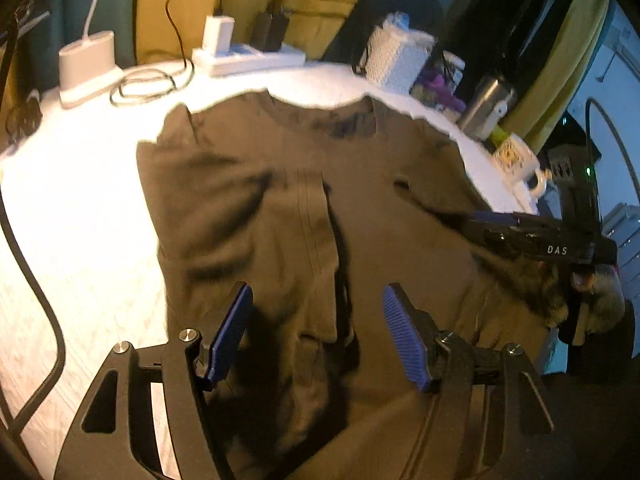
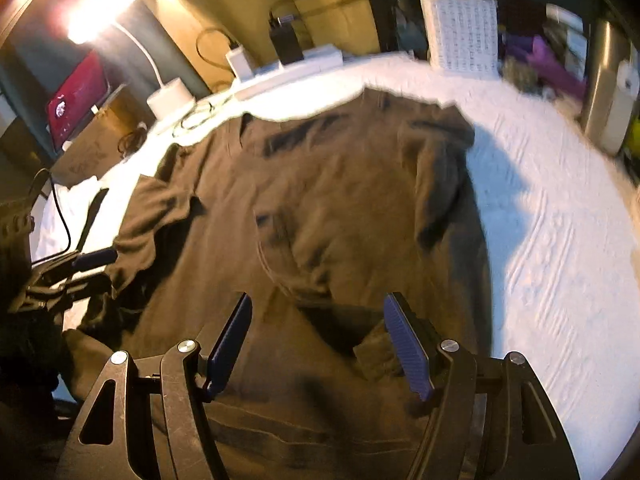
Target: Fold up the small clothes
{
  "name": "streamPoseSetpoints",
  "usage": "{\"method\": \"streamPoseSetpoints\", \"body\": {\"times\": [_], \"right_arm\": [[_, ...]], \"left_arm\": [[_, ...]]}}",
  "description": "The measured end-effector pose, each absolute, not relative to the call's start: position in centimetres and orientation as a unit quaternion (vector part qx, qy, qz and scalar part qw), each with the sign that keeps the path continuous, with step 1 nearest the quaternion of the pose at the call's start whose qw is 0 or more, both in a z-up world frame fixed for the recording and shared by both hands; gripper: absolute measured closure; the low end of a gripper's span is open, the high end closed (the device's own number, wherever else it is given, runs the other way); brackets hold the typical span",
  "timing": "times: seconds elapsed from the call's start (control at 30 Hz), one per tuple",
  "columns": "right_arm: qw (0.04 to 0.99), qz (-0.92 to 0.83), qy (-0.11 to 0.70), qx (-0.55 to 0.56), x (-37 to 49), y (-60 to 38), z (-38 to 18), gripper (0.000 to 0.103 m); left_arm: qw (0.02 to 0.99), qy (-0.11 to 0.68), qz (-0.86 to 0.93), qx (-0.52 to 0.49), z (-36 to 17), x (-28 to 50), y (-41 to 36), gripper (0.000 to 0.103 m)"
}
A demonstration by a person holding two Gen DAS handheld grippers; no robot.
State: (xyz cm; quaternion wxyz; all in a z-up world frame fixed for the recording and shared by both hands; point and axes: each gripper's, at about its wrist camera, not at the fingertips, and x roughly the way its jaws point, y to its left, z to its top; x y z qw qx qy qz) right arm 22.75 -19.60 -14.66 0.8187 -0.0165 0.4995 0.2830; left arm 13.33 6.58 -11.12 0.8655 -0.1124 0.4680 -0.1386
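Note:
An olive-brown long-sleeved shirt (image 1: 304, 208) lies spread on the white table (image 1: 80, 216), collar at the far side, with wrinkles and a folded-in sleeve. My left gripper (image 1: 316, 332) is open and empty, hovering over the shirt's lower middle. My right gripper (image 2: 318, 340) is open and empty above the shirt (image 2: 320, 200), with a sleeve cuff (image 2: 374, 354) just inside its right finger. In the left wrist view the right gripper (image 1: 532, 236) shows at the shirt's right edge. In the right wrist view the left gripper (image 2: 86, 266) shows at the shirt's left edge.
Along the far table edge stand a white lamp base (image 1: 86, 66), a power strip with chargers (image 1: 248, 54) and coiled cables (image 1: 148, 86). A white basket (image 1: 400, 58), steel bottle (image 1: 486, 106) and mug (image 1: 516, 160) line the right. A black cable (image 1: 36, 280) runs left.

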Motion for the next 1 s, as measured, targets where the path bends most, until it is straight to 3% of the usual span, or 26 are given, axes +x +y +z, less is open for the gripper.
{"method": "streamPoseSetpoints", "body": {"times": [0.33,0.63,0.83,0.9,0.93,1.0], "right_arm": [[0.822,0.311,0.478,-0.018,18.9,-18.9,-13.6,0.032],[0.881,0.247,0.403,-0.031,16.3,-25.7,-9.8,0.032],[0.889,0.193,0.411,-0.066,14.5,-29.0,-11.6,0.033],[0.889,0.184,0.415,-0.069,14.0,-30.0,-12.4,0.037],[0.888,0.181,0.416,-0.071,13.7,-30.3,-12.8,0.046],[0.888,0.184,0.414,-0.075,13.4,-30.6,-13.4,0.053]], "left_arm": [[0.877,0.449,-0.144,-0.098,-9.7,10.3,6.0,0.035],[0.89,0.437,-0.107,-0.077,-8.5,6.2,6.7,0.035],[0.89,0.454,-0.015,-0.042,-10.2,4.2,8.3,0.035],[0.886,0.464,0.018,-0.016,-11.1,3.9,8.4,0.035],[0.885,0.466,0.017,-0.014,-11.5,3.6,8.4,0.035],[0.886,0.463,-0.005,-0.024,-11.7,2.9,8.3,0.036]]}}
